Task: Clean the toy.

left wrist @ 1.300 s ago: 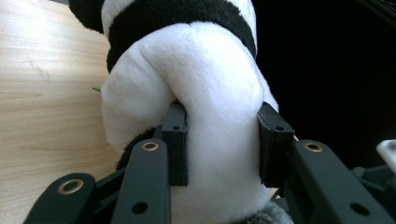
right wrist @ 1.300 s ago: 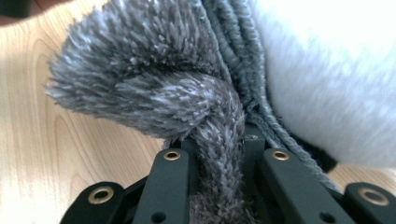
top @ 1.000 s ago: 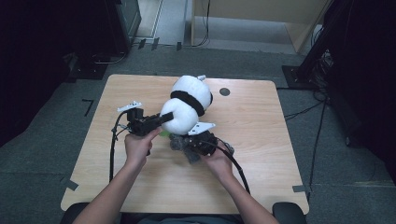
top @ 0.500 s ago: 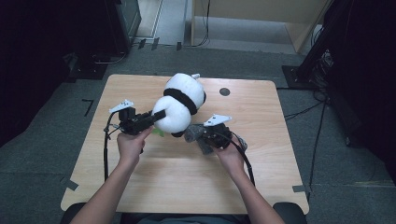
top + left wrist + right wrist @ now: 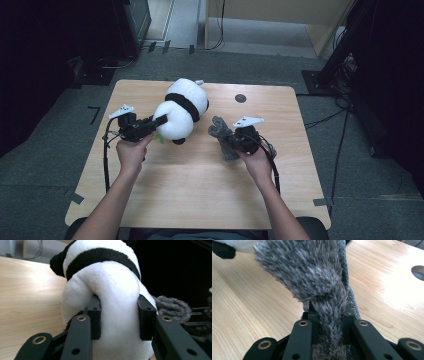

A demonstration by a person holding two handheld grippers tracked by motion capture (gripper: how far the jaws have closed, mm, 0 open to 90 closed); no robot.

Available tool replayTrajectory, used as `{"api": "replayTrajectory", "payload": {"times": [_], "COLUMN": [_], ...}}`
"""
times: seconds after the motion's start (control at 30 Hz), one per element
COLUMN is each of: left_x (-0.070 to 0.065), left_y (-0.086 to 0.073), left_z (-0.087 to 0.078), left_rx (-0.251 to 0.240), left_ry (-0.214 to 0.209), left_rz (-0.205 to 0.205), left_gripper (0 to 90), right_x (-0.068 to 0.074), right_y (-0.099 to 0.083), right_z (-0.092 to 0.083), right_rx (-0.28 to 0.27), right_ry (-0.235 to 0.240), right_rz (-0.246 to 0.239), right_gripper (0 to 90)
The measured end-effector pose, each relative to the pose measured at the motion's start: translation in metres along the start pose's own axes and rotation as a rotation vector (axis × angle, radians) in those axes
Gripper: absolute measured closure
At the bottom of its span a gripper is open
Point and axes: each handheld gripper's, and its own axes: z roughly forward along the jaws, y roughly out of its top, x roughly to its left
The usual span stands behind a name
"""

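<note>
Nearest: two forearms entering from the table's near edge, one gripper in each hand.

Right gripper (image 5: 231, 139): jaws clenched on a grey furry cloth (image 5: 223, 138), pile bunched tight between the pads in the right gripper view (image 5: 329, 322). Cloth raised off the table (image 5: 200, 200), upper end standing free, lower end trailing toward the wood. Well apart from the toy, to its right.

Left gripper (image 5: 161, 120): jaws grasping the panda plush (image 5: 180, 110) by its white rear bulge; pads sunk into the stuffing on both sides in the left gripper view (image 5: 117, 315). Plush lying lengthwise at centre-left of the table, black band (image 5: 182, 104) across its middle, far end pointing toward the back edge. Something green just below the plush, too small to identify.

Farther: dark round hole (image 5: 240, 98) in the tabletop, beyond the right gripper.

Step in hand, judged: cloth and plush separated, each secured in one gripper.

Next move, judged: either setting the cloth down clear of the plush or bringing it back over the toy. Calls for steady hold on the plush, no twisting of the soft body, and release of the cloth only once resting flat on the wood.
</note>
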Motion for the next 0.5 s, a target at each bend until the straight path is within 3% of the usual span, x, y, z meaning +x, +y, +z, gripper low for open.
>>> {"api": "replayTrajectory", "payload": {"times": [0.5], "left_x": [0.030], "left_y": [0.008], "left_z": [-0.013], "left_rx": [0.011], "left_ry": [0.131], "left_rz": [0.034], "left_gripper": [64.0], "right_x": [-0.038], "right_y": [-0.002], "right_z": [-0.029], "right_rx": [-0.059], "right_ry": [-0.062], "right_rz": [0.092], "right_gripper": [77.3]}}
